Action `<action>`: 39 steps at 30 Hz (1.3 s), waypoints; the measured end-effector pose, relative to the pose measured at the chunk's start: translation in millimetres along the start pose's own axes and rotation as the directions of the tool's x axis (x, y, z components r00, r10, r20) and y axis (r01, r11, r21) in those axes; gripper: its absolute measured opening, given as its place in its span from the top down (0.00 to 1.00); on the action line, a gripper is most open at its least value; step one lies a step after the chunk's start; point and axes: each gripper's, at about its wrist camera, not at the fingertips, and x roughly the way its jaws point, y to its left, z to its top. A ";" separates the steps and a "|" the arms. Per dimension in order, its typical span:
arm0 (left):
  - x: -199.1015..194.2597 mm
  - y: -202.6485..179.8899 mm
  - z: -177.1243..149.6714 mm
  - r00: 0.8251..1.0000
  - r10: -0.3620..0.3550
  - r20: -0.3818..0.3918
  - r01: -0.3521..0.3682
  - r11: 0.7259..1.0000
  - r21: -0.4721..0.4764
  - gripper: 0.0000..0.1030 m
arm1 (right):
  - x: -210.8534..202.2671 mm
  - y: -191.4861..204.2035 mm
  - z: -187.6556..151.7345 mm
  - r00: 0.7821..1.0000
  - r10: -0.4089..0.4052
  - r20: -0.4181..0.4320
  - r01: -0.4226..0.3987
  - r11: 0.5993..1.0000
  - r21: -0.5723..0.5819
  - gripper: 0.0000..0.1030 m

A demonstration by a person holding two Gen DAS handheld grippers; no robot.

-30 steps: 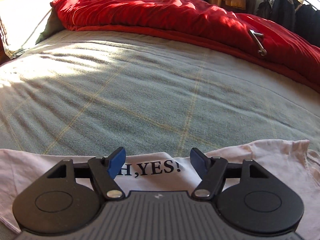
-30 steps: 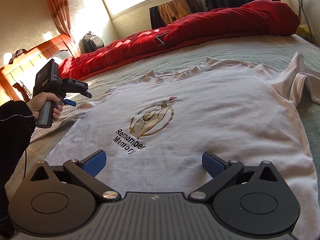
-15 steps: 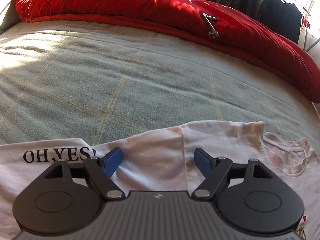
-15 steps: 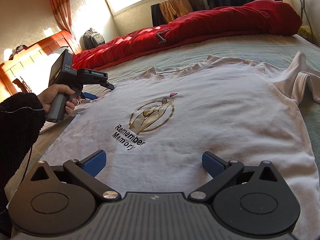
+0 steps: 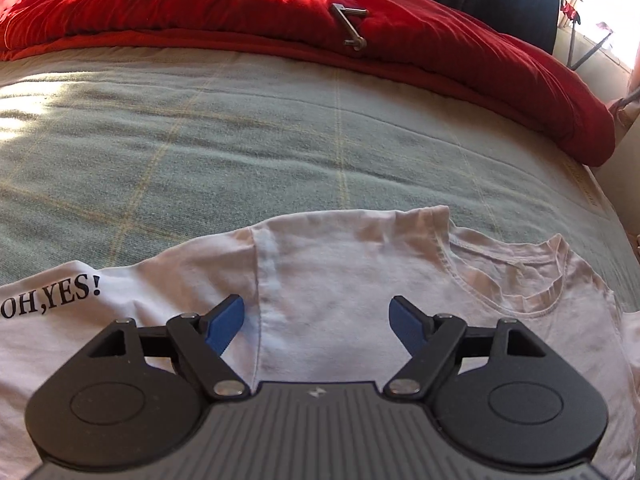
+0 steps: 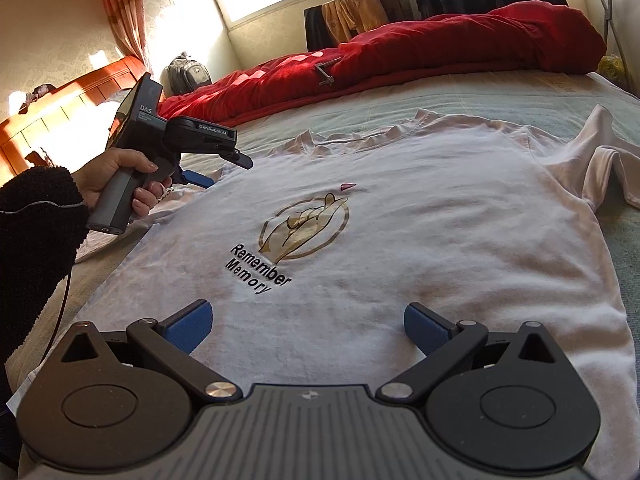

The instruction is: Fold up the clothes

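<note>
A white T-shirt [image 6: 420,240] lies flat on the bed [image 5: 280,140]. The left tool [image 5: 318,322] hovers over its shoulder, fingers apart. The right tool [image 6: 308,326] is spread wide above the hem.

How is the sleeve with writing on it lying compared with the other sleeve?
The left sleeve lies flat and spread out, showing black "OH,YES!" lettering; the right sleeve is rumpled and folded on itself, with no print showing. The left gripper hovers open by the left sleeve; no gripper is near the right sleeve. Both belong to the white T-shirt.
</note>
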 end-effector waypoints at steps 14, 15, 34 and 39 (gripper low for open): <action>-103.4 60.8 -26.4 0.998 0.010 0.067 -0.002 0.994 -0.108 0.22 | -5.7 -5.6 3.0 0.999 0.038 -0.002 -0.038 0.997 0.071 0.00; -104.8 67.5 -32.8 0.998 0.009 0.069 0.000 0.992 -0.128 0.22 | -5.3 -5.1 2.9 0.999 0.036 -0.003 -0.036 0.997 0.071 0.00; -89.3 88.8 -71.0 0.998 -0.046 0.052 0.057 0.970 -0.238 0.23 | -2.6 -3.9 1.7 1.000 0.024 -0.004 -0.024 0.998 0.055 0.00; -67.5 77.5 -72.6 0.997 -0.067 0.043 0.075 0.973 -0.219 0.23 | -3.0 -4.8 2.1 1.000 0.028 -0.006 -0.027 0.998 0.057 0.00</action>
